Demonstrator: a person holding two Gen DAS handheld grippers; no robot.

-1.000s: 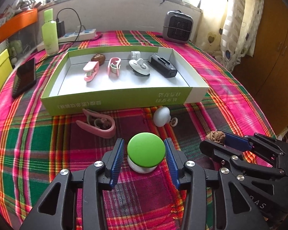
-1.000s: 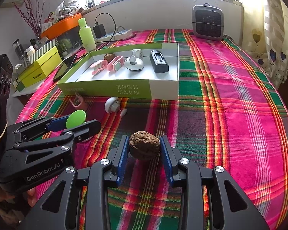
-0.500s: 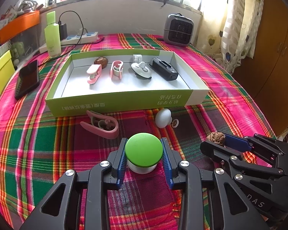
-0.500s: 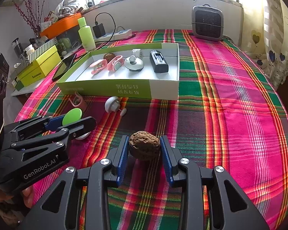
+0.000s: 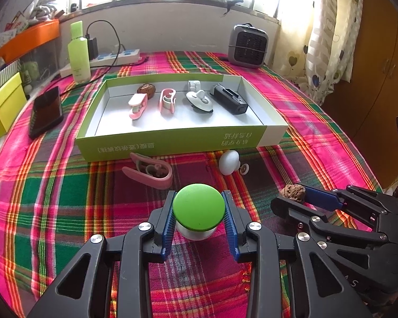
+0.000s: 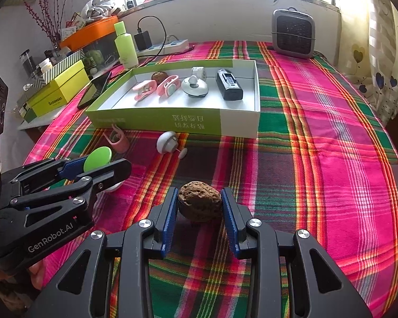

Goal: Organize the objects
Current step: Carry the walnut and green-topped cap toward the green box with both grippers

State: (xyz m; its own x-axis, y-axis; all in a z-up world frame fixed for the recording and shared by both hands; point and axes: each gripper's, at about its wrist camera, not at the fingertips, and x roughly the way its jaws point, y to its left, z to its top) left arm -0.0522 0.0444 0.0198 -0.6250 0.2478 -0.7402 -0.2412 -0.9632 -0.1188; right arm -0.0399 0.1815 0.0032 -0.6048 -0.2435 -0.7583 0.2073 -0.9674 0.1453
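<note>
**Both tongs have something to carry**

Since a moment ago, my left tongs (image 5: 198, 218) have squeezed in on the green-topped knob (image 5: 198, 207). Before, there was a gap on each side. Now the blue pads touch its green cap, and I think it is lifted a little off the cloth. My right tongs (image 6: 199, 206) look the same as before, clamped on the walnut (image 6: 200, 201).

Going left to right: the knob looks light and hard, with a smooth, round cap. That could be slippery, so I would squeeze the widest part of the cap. The walnut looks light, stiff and bumpy, so it should not slide. I hold it across its fat middle.

Both things are near me, in front of the green box (image 5: 172, 143), which already holds small things in a row.

I cannot see under the knob, so I am only guessing it is off the cloth. The walnut's bottom is hidden too. My tongs cover the cloth closest to me.
</note>
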